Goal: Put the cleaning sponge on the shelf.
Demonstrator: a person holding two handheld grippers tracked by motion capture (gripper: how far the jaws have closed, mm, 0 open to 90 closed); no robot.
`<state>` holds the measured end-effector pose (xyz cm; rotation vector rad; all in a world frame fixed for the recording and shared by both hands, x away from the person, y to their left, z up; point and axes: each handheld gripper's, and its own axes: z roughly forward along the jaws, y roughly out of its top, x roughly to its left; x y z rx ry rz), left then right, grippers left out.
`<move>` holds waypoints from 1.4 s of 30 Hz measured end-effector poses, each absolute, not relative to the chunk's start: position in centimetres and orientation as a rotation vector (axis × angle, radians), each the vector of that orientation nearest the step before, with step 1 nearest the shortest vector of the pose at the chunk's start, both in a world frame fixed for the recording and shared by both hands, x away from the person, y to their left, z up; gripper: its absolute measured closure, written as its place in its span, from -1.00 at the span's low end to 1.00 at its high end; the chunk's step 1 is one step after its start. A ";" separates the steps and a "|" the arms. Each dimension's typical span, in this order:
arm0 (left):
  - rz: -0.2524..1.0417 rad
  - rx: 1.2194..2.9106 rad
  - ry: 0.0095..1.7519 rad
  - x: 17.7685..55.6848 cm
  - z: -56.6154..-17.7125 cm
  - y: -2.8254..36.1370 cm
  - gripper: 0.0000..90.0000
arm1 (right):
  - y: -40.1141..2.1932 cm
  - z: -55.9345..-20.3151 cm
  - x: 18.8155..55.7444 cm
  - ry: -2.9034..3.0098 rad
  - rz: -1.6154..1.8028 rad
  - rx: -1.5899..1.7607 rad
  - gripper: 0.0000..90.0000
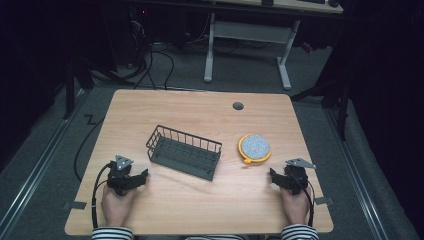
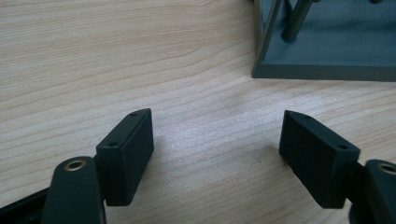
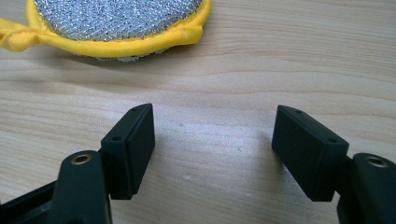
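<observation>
- Your wooden table (image 1: 165, 107) carries everything, and no label or writing on it can be read.
- The dark wire basket (image 1: 184, 151) sits left of centre, no print on it that you could read.
- The yellow-rimmed scrubber pad (image 1: 254, 147) lies flat just right of the basket, apart from it, no brand legible.
- Your left tongs (image 1: 145, 175) rest near the basket's corner, jaws wide, gripping nothing.
- Your right tongs (image 1: 272, 174) sit just short of the pad, jaws wide over bare wood.
</observation>
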<state>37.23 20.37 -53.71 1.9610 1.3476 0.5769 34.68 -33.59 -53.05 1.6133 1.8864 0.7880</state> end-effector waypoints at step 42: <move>0.497 1.888 1.404 37.1 -53.0 22.1 -0.31 | -33.6 -53.1 34.7 1.890 0.790 1.614 -0.36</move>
